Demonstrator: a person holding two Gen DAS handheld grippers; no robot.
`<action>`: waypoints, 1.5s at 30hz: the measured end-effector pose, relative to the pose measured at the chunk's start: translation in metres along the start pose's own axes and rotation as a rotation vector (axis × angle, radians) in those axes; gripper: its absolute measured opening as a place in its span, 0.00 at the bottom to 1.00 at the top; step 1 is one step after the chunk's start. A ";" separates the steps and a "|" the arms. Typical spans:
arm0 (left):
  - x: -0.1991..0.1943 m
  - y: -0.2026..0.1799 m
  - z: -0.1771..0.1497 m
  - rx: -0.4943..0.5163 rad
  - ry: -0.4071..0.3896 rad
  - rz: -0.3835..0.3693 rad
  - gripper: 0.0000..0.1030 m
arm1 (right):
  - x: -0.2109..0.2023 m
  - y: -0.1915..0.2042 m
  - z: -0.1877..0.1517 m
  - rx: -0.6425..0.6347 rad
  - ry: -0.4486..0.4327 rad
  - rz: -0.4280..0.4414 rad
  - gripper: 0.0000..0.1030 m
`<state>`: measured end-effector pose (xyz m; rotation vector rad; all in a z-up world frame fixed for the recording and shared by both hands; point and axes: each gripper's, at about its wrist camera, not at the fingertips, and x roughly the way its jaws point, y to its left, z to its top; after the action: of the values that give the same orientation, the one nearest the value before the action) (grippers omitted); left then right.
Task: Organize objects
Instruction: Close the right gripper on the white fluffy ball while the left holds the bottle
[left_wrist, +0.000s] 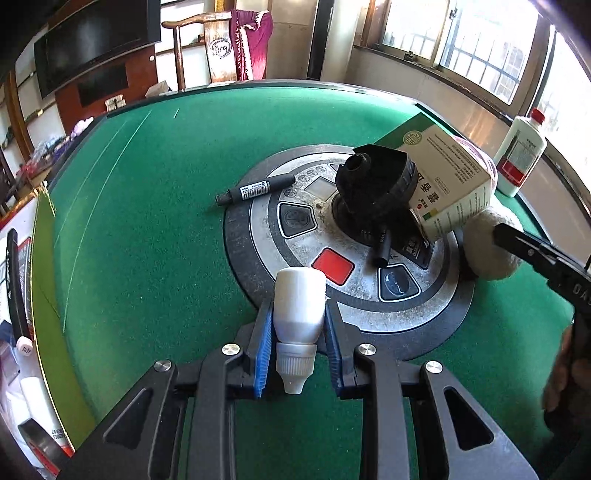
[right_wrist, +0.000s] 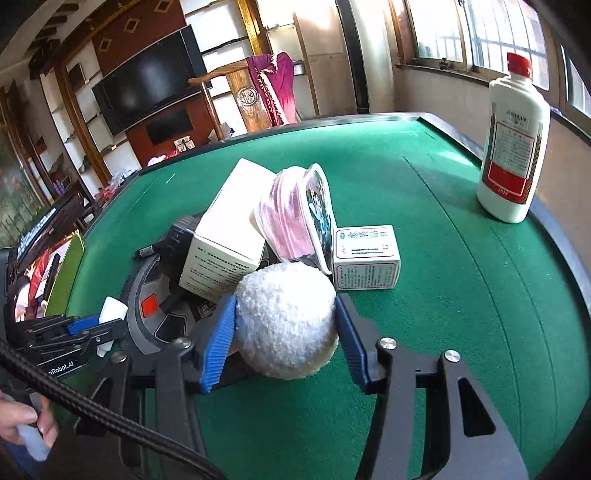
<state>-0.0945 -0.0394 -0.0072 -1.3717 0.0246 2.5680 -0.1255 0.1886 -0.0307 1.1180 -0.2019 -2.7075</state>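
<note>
Just in front of the round control panel set in the green counter, the left claw is clamped on a small white dropper bottle, its blue pads pressing both sides and its nozzle pointing back toward the camera. At the panel's right edge, the right claw has its blue pads against the two sides of a fluffy white ball, which rests on the felt; no earlier view tells more than that contact. On the panel's centre sits a black round gadget, with a white carton leaning on its right side. Left of the gadget, on the panel's far-left rim, lies a black marker. Behind the ball, right of the panel, a pink-lidded tub stands on edge beside a small white box. Far right of the panel, near the counter's edge, a white bottle with a red cap stands upright.
</note>
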 end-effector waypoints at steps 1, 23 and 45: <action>0.000 -0.001 -0.001 0.005 -0.002 0.005 0.21 | -0.002 0.001 -0.001 -0.008 0.000 -0.007 0.47; 0.003 0.003 0.001 0.025 -0.035 0.012 0.21 | -0.004 0.002 -0.010 -0.001 0.000 0.020 0.53; -0.050 0.003 0.008 0.027 -0.256 0.113 0.21 | -0.044 0.037 -0.011 -0.027 -0.134 0.153 0.54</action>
<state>-0.0752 -0.0507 0.0383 -1.0506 0.0962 2.8065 -0.0824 0.1627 -0.0012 0.8766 -0.2588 -2.6414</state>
